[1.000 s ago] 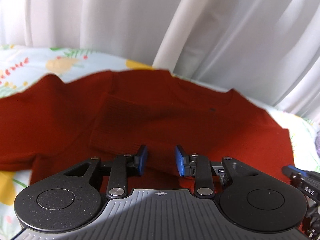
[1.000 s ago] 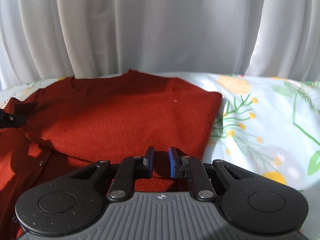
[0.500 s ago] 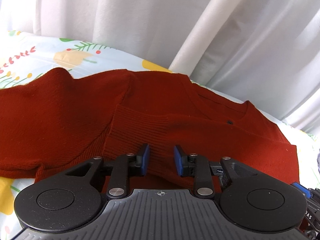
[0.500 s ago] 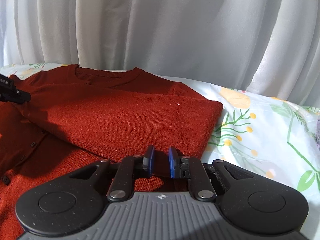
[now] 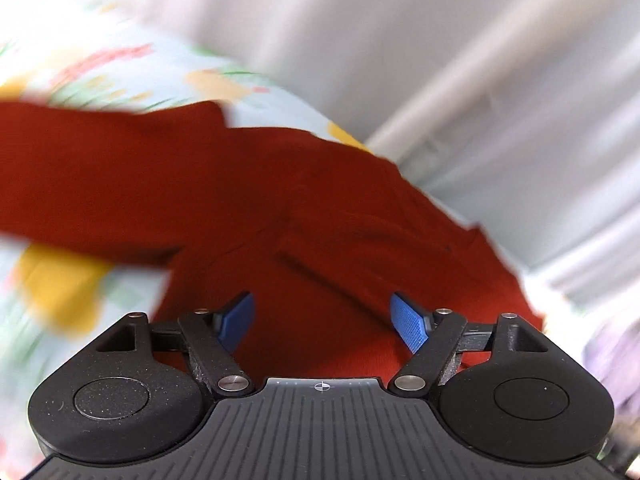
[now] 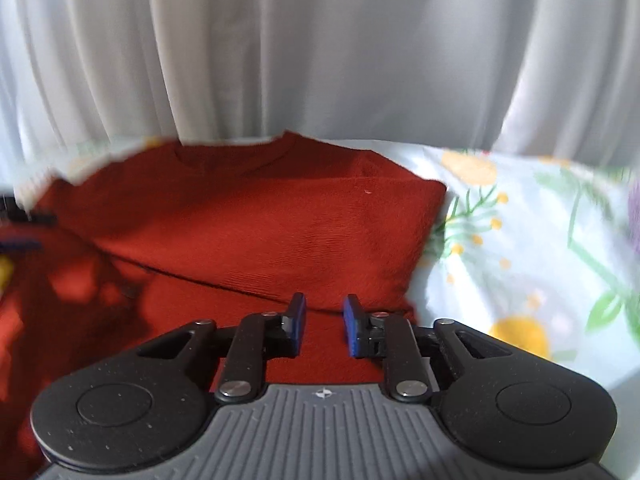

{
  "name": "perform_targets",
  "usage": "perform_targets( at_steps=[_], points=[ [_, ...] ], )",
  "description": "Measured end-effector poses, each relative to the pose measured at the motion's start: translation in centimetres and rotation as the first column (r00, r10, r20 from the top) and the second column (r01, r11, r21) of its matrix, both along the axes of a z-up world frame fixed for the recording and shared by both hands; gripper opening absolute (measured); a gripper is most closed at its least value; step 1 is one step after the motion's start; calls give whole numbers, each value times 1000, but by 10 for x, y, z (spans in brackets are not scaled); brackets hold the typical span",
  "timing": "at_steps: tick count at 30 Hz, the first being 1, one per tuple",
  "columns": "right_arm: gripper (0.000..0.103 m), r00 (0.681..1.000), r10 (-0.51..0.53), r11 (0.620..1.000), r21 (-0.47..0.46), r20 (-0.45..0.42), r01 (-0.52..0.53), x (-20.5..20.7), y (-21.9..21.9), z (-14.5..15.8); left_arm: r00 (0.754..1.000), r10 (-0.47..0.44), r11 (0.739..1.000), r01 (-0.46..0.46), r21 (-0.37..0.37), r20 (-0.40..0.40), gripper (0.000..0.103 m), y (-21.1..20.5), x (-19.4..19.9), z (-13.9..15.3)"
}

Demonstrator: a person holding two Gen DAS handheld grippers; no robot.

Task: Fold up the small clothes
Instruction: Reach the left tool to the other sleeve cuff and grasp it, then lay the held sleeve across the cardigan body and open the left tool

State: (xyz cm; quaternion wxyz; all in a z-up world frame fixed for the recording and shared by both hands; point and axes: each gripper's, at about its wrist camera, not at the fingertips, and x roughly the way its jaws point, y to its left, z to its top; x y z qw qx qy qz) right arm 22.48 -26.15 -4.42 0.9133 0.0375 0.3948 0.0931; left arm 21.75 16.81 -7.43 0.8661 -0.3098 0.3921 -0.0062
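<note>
Left wrist: my left gripper jaws wide apart, empty, rust-red knit cardigan ahead, sleeve fold released; my right gripper jaws slightly apart, empty.

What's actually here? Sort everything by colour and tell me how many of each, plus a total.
Red: 1, the knitted cardigan.
Black with blue pads: 2, the left hand-held gripper and the right hand-held gripper.
White: 1, the curtain.
Pale floral print: 1, the bedsheet.
Total: 5.
</note>
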Motion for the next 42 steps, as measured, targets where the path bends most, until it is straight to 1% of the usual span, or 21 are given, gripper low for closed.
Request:
perform_targets(
  at_steps=[1,3,5,7,8,11,13,15,17,18,20,22,25,27,30,31,35,37,39,41,42],
  points=[
    [25,1000,-11,997,78,-5,11,-10,-5,5,998,56,997,-56,-51,0,86,15,-12,1],
    [31,999,-27,972,232,-22,32,-33,-13,12,980,198,970,-194,-146,8,88,54,-39,3],
    [32,998,-34,940,339,-44,47,-50,-14,14,936,351,917,-343,-205,2,89,96,-63,4],
    [32,996,-44,910,409,-73,70,-61,-12,12,867,499,841,-489,-231,-20,88,139,-84,1],
    [32,995,-50,897,435,-91,84,-64,-10,10,820,571,791,-563,-240,-40,87,160,-95,-1],
    [32,990,-37,880,465,-134,96,-66,0,4,699,712,655,-694,-298,-62,82,209,-118,-15],
    [32,988,-37,880,464,-149,102,-66,4,3,641,763,567,-728,-385,-89,78,235,-128,-29],
    [33,988,-36,879,465,-153,104,-65,6,5,587,799,479,-753,-450,-131,69,255,-135,-41],
    [34,988,-41,883,457,-152,107,-63,8,6,540,829,415,-768,-488,-146,61,269,-142,-50],
    [35,987,-45,885,453,-152,110,-62,9,6,527,838,399,-772,-495,-146,59,276,-144,-53],
    [35,986,-54,887,445,-160,121,-61,9,7,523,840,393,-771,-501,-145,44,288,-143,-57],
    [35,985,-56,890,439,-164,124,-58,11,7,526,837,389,-765,-513,-150,35,294,-139,-59],
    [35,985,-57,894,432,-161,122,-57,15,9,536,832,398,-756,-520,-143,24,299,-137,-66],
    [35,986,-53,897,427,-159,117,-56,17,10,534,835,401,-757,-517,-134,21,303,-137,-69],
    [35,986,-49,902,418,-159,112,-54,21,12,511,849,364,-751,-550,-135,21,308,-141,-75],
    [35,986,-48,903,415,-159,111,-53,22,12,510,850,362,-748,-557,-132,18,309,-142,-76],
    [35,987,-52,906,408,-152,111,-53,24,14,521,844,384,-756,-530,-131,9,310,-142,-75],
    [35,987,-56,905,410,-151,114,-54,23,15,536,838,419,-754,-506,-105,8,308,-139,-70],
    [35,988,-59,903,414,-143,114,-54,21,15,565,823,475,-740,-475,-58,8,301,-135,-55],
    [35,988,-61,900,420,-138,114,-55,19,16,615,788,555,-703,-444,10,8,288,-123,-33],
    [35,989,-64,898,424,-135,116,-56,18,16,653,755,609,-669,-427,55,8,277,-114,-20]
  ],
)
